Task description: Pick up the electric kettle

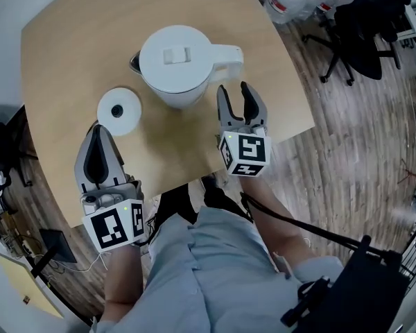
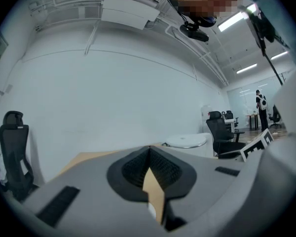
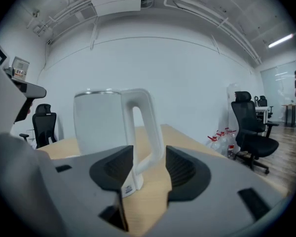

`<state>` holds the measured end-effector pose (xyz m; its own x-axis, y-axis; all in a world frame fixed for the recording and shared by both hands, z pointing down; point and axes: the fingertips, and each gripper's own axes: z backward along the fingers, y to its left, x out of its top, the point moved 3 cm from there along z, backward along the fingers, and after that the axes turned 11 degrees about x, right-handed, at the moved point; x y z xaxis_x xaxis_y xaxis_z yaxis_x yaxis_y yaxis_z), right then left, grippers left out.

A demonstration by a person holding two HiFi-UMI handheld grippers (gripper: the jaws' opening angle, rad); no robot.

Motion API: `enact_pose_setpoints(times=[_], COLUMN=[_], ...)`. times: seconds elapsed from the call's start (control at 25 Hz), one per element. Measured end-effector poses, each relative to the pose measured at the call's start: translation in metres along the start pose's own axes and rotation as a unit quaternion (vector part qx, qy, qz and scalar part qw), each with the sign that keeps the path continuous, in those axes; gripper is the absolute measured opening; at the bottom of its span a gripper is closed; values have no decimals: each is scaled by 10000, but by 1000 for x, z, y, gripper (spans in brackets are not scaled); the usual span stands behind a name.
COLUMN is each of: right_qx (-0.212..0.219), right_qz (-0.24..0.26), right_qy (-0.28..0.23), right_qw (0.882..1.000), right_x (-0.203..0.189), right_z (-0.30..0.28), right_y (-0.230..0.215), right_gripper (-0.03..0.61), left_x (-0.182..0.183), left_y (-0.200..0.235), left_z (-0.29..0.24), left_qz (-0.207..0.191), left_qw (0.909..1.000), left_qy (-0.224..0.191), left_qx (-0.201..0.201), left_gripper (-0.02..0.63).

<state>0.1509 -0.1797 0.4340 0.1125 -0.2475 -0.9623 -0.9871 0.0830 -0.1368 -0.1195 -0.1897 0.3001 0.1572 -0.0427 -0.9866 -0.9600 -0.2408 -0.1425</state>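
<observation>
One kettle [image 1: 177, 64] upright, handle [image 1: 227, 53] rightward (spout [image 1: 134, 62] leftward)

Blocked ahead by kettle [image 1: 177, 64] and round base [image 1: 119, 109] just beside it; clear across nearer bare surface [image 1: 173, 141].

Bright, even light from ceiling strip lamps [image 2: 235, 20], soft shadows on worktop [image 1: 62, 61], fisheye-bent dark edges, near foreground blurred.

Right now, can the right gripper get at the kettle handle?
Probably yes. The right gripper has its jaws open, the kettle handle lines up with their gap, and only bare table shows in between.
</observation>
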Motion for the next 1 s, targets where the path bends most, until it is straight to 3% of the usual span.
enact_pose_setpoints(times=[0.12, 0.24, 0.32, 0.4, 0.52, 0.68, 0.84, 1.0], right_qx=[284, 839, 1110, 1288, 1574, 1908, 2094, 2210], right_qz=[105, 289, 523, 790, 1135, 1256, 1411, 1211], right_qy=[-105, -258, -381, -564, -883, -1360, -1258, -1601], right_qw=[9995, 9957, 9917, 9869, 9770, 9640, 9594, 9544], right_x=[16, 41, 60, 77, 108, 142, 144, 158], right_z=[22, 40, 49, 60, 68, 69, 67, 66], right_y=[14, 35, 50, 66, 81, 95, 103, 116], right_gripper=[192, 188, 142, 53, 8, 3, 3, 2], left_x=[4, 14, 24, 33, 48, 67, 76, 76], left_y=[-13, -29, -36, -40, -45, -48, -42, -38], left_z=[13, 25, 33, 42, 42, 36, 37, 39], left_qz=[63, 104, 132, 135, 50, -52, -76, -112], left_qw=[9999, 9996, 9990, 9980, 9968, 9959, 9942, 9937], left_qy=[-99, -258, -434, -614, -762, -843, -978, -1007], left_qx=[26, 23, 16, 58, 217, 332, 447, 481], left_gripper=[0, 0, 0, 0, 0, 0, 0, 0])
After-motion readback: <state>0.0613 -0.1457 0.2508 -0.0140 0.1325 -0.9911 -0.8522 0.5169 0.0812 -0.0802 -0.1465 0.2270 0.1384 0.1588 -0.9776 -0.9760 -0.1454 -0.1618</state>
